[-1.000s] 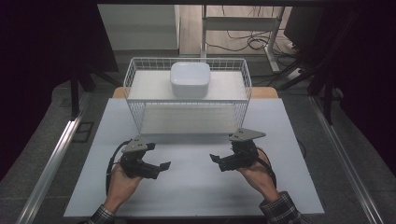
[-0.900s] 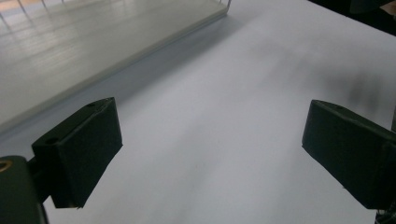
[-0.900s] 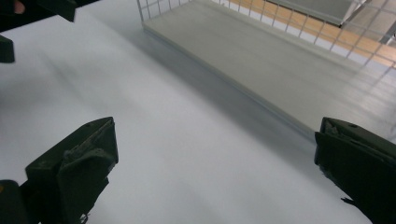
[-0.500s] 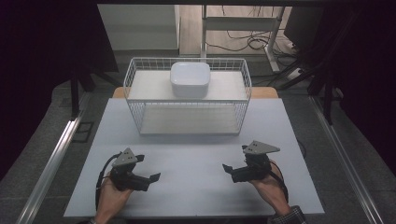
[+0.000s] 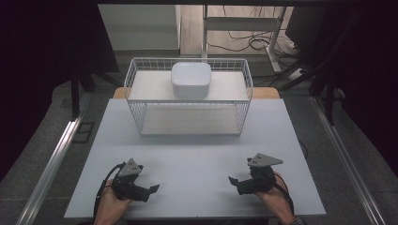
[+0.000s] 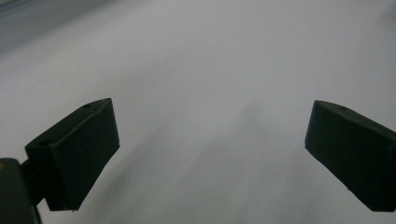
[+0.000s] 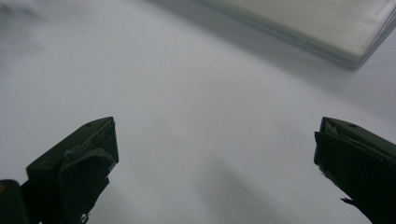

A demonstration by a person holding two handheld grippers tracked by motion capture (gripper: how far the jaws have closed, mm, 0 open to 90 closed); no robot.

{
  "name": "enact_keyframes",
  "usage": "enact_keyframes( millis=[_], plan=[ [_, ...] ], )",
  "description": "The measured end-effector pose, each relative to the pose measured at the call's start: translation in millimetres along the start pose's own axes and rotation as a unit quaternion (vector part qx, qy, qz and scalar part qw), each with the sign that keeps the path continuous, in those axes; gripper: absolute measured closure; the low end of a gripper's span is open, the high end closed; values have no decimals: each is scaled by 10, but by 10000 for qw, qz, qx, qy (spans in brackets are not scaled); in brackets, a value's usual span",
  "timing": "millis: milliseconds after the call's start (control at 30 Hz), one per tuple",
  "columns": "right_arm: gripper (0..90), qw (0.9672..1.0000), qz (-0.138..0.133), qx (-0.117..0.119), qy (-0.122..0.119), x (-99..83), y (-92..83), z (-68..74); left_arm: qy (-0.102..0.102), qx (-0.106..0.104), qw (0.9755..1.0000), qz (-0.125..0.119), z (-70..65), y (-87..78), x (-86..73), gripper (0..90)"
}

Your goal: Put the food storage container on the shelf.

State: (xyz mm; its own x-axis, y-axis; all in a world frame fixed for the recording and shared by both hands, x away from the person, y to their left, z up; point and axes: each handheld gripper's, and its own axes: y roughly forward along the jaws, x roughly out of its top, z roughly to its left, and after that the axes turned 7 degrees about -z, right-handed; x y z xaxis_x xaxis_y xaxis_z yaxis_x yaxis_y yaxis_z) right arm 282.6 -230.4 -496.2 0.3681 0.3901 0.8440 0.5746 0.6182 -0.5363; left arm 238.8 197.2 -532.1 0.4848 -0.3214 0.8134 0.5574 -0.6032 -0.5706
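Observation:
A white square bowl [image 5: 190, 79] rests upside down on the top shelf of a white wire rack [image 5: 136, 101] at the back of the white table [image 5: 197, 154]. My left gripper [image 5: 151, 190] sits low at the front left, open, with bare table between its jaws [image 6: 210, 140]. My right gripper [image 5: 233, 182] is at the front right, also open, with nothing between its jaws [image 7: 212, 154]. Both point inward toward the table's middle. The rack's lower shelf [image 7: 317, 23] shows at the top of the right gripper view.
The rack's lower shelf [image 5: 190, 121] holds nothing. Metal rails [image 5: 51, 161] run along both sides of the table. A desk frame and cables [image 5: 244, 28] stand behind the rack. A hand [image 5: 110, 208] holds each gripper near the front edge.
Both grippers have drawn back from the rack toward the front edge of the table and moved farther apart. The bowl and rack have not moved.

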Motion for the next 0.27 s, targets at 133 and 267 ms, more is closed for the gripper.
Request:
enact_keyframes(
  millis=[133, 267],
  plan=[
    [0, 9996, 235, -91, -89, -59, 62, 3, -3, 3, 9999, 103, 17, 24, -20, 27],
    [0, 9990, 333, -275, -116, -76, 86, -10, -12, -3, 10000, 67, 19, 18, -10, 26]
  ],
)
